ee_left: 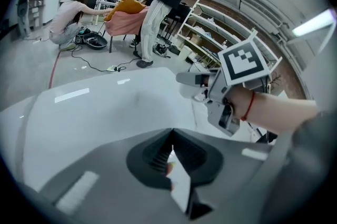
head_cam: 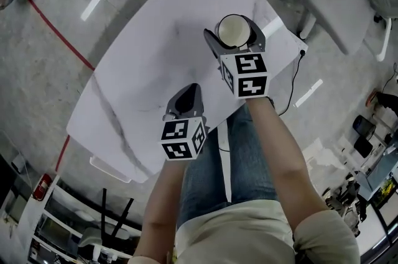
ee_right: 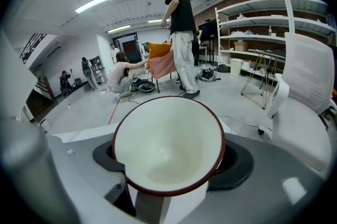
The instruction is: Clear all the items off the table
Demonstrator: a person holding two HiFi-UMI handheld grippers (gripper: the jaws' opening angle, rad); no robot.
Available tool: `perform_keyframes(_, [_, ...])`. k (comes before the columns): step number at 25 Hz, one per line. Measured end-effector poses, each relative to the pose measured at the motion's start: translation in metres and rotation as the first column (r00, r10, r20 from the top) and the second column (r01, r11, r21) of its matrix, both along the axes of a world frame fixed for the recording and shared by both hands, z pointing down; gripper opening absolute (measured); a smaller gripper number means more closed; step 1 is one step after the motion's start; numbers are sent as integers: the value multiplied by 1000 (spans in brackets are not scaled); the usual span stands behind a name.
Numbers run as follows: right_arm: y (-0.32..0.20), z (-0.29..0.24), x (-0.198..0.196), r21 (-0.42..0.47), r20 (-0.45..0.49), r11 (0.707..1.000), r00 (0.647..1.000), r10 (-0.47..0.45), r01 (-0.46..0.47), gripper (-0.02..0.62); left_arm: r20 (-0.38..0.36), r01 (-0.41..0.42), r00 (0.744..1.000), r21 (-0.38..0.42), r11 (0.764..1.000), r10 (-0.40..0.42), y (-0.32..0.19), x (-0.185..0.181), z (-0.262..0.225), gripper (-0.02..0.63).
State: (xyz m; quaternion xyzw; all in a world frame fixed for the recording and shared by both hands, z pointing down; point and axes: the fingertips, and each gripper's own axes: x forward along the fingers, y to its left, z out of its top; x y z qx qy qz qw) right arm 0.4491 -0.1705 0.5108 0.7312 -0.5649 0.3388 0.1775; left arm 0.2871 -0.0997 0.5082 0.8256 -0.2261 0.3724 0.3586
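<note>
Currently: right gripper (head_cam: 235, 38) jaws clamped on white red-rimmed cup (head_cam: 232, 28), pads at cup's 8 and 2 o'clock, mouth up, over table (head_cam: 143, 70) 1 o'clock end. Left gripper (head_cam: 186, 98) jaws together, near 6 o'clock edge. Likely next: carry cup past table edge.

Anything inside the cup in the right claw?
Nothing: the cup shows a bare white inside down to its bottom, with a dark red rim. Its underside, and where the right claw's pads press it, are hidden behind the cup's own wall.
</note>
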Motion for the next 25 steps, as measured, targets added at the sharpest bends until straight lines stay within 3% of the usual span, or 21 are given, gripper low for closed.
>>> perform_keyframes(13, [54,-88,9,26,-9,995,995,100,-100,413,-37,-90,995,36,995,92,11,27,-69,9])
perform_keyframes(25, [117,-158,63,48,-16,980,981,193,-192,414,-69,-172,982,87,981,178,38,97,-135,9])
